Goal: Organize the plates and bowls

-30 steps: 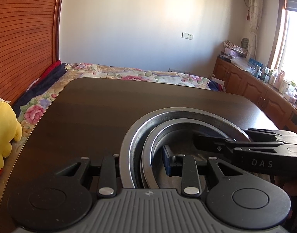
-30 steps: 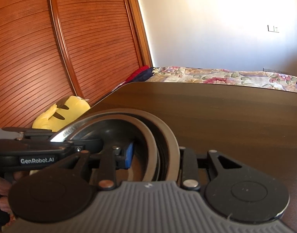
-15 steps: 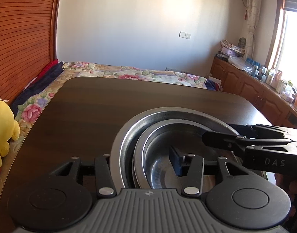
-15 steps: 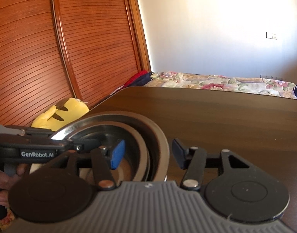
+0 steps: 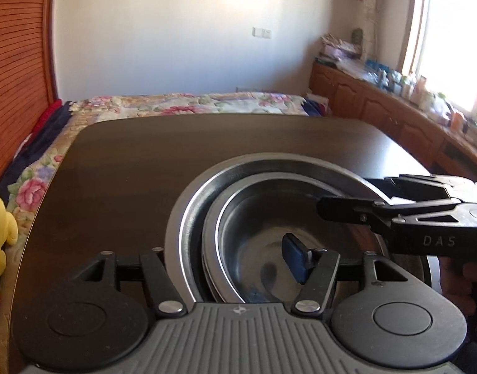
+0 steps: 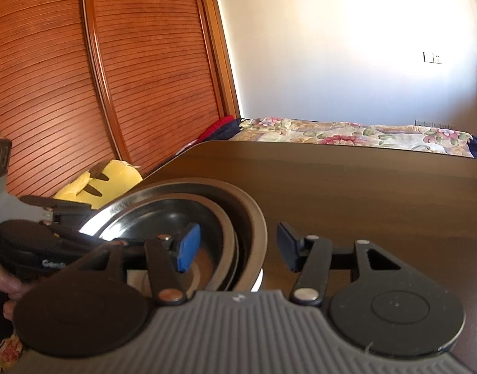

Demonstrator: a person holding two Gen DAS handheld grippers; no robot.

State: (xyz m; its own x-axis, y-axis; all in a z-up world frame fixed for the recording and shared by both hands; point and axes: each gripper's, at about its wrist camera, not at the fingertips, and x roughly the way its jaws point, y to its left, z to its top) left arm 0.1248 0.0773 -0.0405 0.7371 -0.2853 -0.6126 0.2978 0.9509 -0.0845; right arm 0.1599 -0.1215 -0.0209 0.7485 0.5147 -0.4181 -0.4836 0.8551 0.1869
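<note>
On the dark brown wooden table (image 5: 120, 168) we are finding a wide stainless-steel bowl (image 5: 188, 215) nesting a smaller steel bowl (image 5: 254, 249). Our left gripper (image 5: 229, 268) is straddling their near rims, jaws opening, pads clear. Our right gripper (image 6: 235, 246) is standing apart across the opposite rims, not touching.

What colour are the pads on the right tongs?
Blue pads, clearest in the right wrist view.

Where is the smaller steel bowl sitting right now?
Nested inside the larger steel bowl on the dark table, the smaller bowl lies low and centre-right in the left wrist view.
</note>
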